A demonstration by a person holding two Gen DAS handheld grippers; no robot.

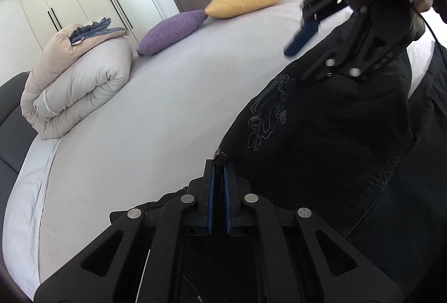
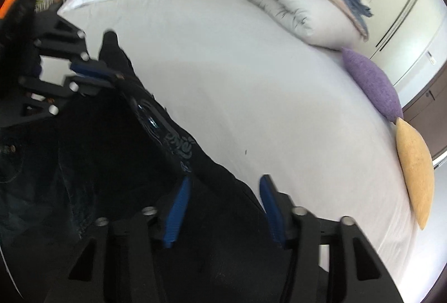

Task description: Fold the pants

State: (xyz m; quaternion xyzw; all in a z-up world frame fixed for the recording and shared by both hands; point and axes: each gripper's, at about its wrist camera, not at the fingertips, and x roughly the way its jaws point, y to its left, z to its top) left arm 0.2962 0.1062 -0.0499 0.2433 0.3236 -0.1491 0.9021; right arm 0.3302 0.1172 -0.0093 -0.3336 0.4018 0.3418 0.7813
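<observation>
Left wrist view shows the left tongs [image 1: 218,163] clamped on the black pants [image 1: 335,141], whose embroidered emblem [image 1: 266,113] is unreadable; the right tongs [image 2: 223,185] stand apart over the bed [image 2: 251,79].

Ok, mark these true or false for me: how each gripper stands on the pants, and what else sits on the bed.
1. The left gripper is shut on the pants. True.
2. The right gripper has its fingers pressed tight together. False: its fingers stand apart.
3. A folded duvet lies on the bed. True.
4. The purple cushion and yellow cushion lie on top of the duvet. False: they lie on the sheet, apart from it.
</observation>
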